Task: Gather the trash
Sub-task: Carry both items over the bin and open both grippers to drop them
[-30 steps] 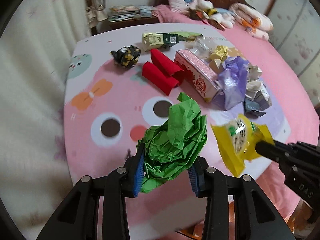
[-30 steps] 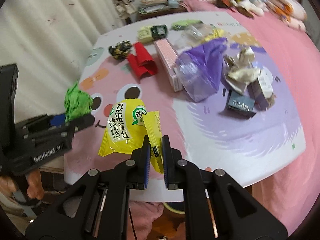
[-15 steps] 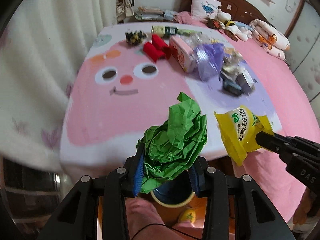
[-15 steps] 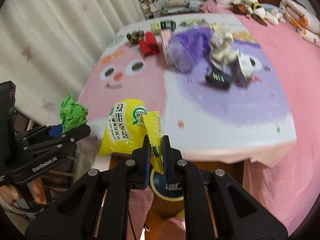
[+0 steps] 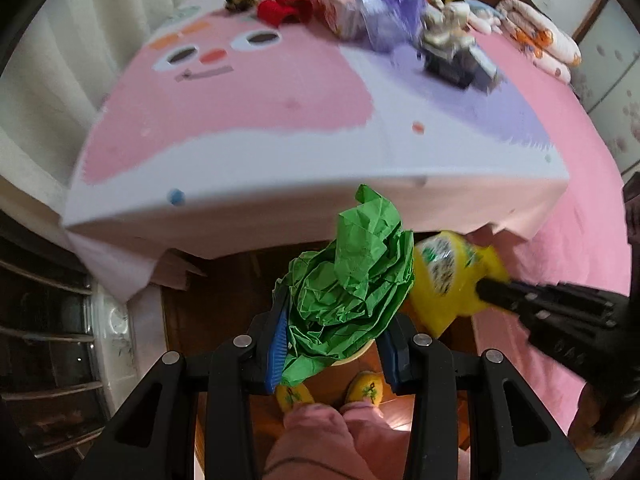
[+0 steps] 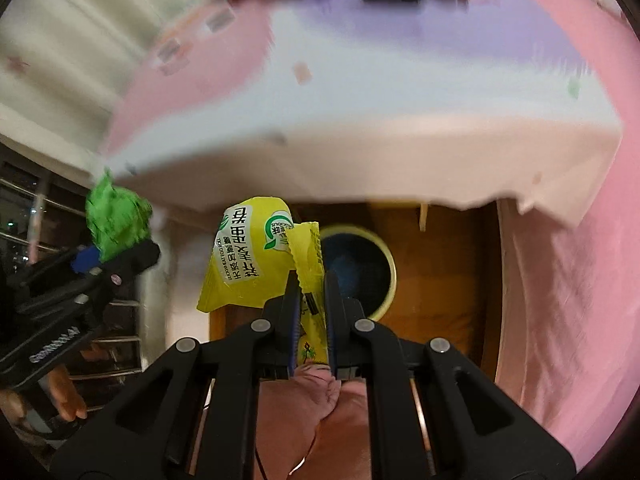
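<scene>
Nearest, the left gripper [image 5: 334,344] is clamping a crumpled green paper wad [image 5: 352,280], light and springy, best held across its bulk. Beside it, the right gripper [image 6: 311,300] is pinching a thin, slippery yellow snack wrapper [image 6: 248,260] by one edge above the round cream-rimmed bin [image 6: 386,256] on the floor; farther off, other litter is lying on the pink bed [image 5: 256,96].

The left gripper [image 5: 334,344] points forward and down, its jaws spread wide and pressed against a green paper wad [image 5: 352,288] clamped between the blue pads [image 5: 280,344]. The right gripper [image 6: 311,312] is level beside it, jaws nearly together, pinching the edge of a yellow wrapper [image 6: 256,260]. A hand [image 6: 64,396] grips the left gripper's handle. Pink-clad legs [image 5: 320,436] and yellow slippers [image 5: 366,388] show below.
</scene>
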`<state>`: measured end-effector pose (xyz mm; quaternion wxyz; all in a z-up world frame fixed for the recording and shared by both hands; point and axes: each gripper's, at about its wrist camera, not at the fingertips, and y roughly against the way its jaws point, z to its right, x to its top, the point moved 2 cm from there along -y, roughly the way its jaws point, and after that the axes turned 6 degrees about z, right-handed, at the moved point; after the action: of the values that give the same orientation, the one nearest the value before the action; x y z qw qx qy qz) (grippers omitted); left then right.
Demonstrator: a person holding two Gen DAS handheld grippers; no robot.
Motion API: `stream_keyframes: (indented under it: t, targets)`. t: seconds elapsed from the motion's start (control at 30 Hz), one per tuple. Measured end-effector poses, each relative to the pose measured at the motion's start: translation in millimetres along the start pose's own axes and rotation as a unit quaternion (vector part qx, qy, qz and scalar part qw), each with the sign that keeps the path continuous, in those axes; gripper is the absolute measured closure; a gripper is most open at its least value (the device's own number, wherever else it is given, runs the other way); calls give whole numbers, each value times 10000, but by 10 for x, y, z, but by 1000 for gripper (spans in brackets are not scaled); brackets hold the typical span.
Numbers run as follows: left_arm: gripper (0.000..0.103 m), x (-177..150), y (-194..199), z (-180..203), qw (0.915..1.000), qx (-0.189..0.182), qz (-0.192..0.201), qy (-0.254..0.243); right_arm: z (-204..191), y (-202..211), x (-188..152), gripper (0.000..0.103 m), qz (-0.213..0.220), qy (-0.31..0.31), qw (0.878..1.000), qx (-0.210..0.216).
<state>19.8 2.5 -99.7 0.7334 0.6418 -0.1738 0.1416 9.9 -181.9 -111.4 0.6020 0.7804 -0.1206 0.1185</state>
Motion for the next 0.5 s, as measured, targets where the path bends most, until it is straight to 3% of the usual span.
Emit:
stream_keyframes:
  t: [0.27,0.5]
  targets:
    - [65,-562,-1280,-113,9971,-3,-746,130,355,-1318,-682,95,-719,-567,9946,-490]
    - [63,-964,-2335,-128,9949,104,-997,129,733,-2424,-1092,94,-951,-1013,9876,-728]
